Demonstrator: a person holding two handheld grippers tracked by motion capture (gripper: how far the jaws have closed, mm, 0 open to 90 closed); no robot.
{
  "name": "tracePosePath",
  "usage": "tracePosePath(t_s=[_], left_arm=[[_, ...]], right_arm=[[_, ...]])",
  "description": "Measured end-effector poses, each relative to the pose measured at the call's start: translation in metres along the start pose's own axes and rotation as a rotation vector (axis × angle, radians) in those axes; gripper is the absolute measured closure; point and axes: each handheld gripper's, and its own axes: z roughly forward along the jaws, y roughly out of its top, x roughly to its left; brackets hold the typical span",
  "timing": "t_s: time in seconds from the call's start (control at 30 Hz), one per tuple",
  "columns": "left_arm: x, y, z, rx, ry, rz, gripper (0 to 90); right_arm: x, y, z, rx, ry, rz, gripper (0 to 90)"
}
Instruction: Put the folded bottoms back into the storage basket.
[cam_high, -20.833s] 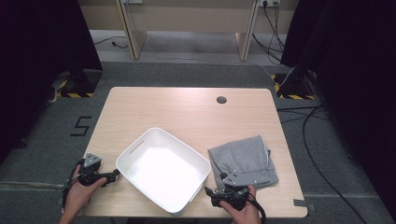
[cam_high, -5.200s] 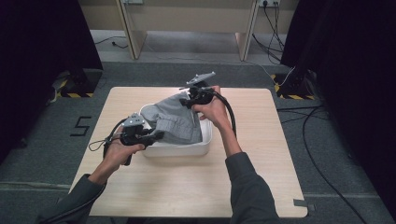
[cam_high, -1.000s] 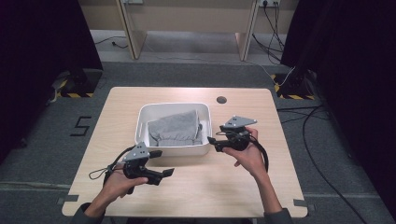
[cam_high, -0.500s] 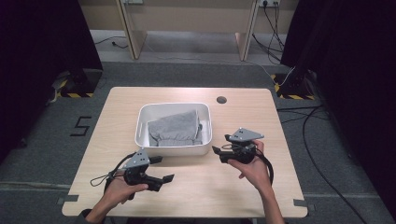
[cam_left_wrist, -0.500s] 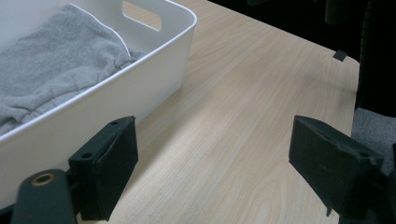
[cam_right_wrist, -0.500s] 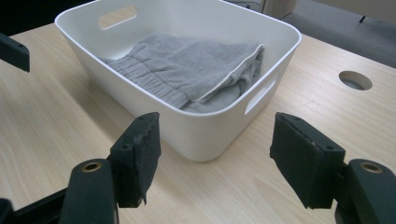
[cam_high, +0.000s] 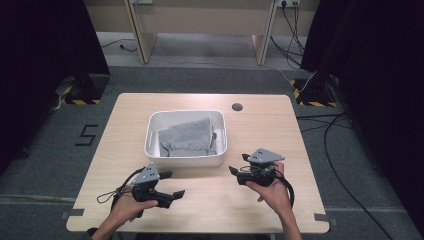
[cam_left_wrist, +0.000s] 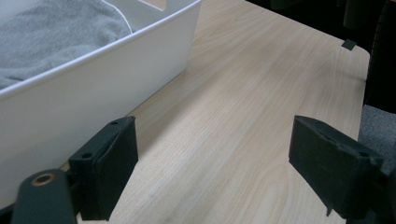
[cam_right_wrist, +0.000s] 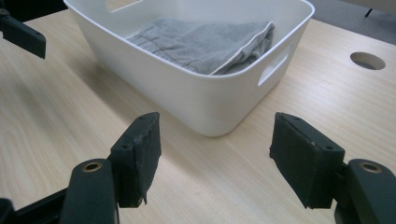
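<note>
Nearest, left gripper and right gripper: both held above the bare surface, jaws spread wide, holding nothing. Beyond, between them: white bin containing the folded grey garment. The right gripper lies closer to the bin.

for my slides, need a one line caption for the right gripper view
Open right gripper facing a white bin that holds a folded grey garment on a wooden table.
</note>
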Motion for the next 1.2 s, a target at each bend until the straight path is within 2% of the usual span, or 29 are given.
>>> tracePosePath(t_s=[0.27,0.5,0.7,0.9,1.2], left_arm=[[0.005,-0.013,0.000,0.024,0.017,-0.021,15.4],[0.007,-0.028,-0.002,0.047,0.031,-0.035,15.4],[0.009,-0.037,-0.005,0.063,0.044,-0.039,15.4],[0.008,-0.047,-0.007,0.080,0.040,-0.053,15.4],[0.002,-0.055,-0.007,0.107,0.044,-0.028,15.4]], right_arm=[[0.001,-0.017,-0.004,0.016,0.013,0.024,34.2],[0.001,-0.026,0.000,0.038,0.012,0.020,34.2],[0.002,-0.032,-0.005,0.046,0.013,0.024,34.2],[0.003,-0.040,-0.008,0.061,0.004,0.037,34.2],[0.004,-0.057,-0.012,0.076,0.006,0.062,34.3]])
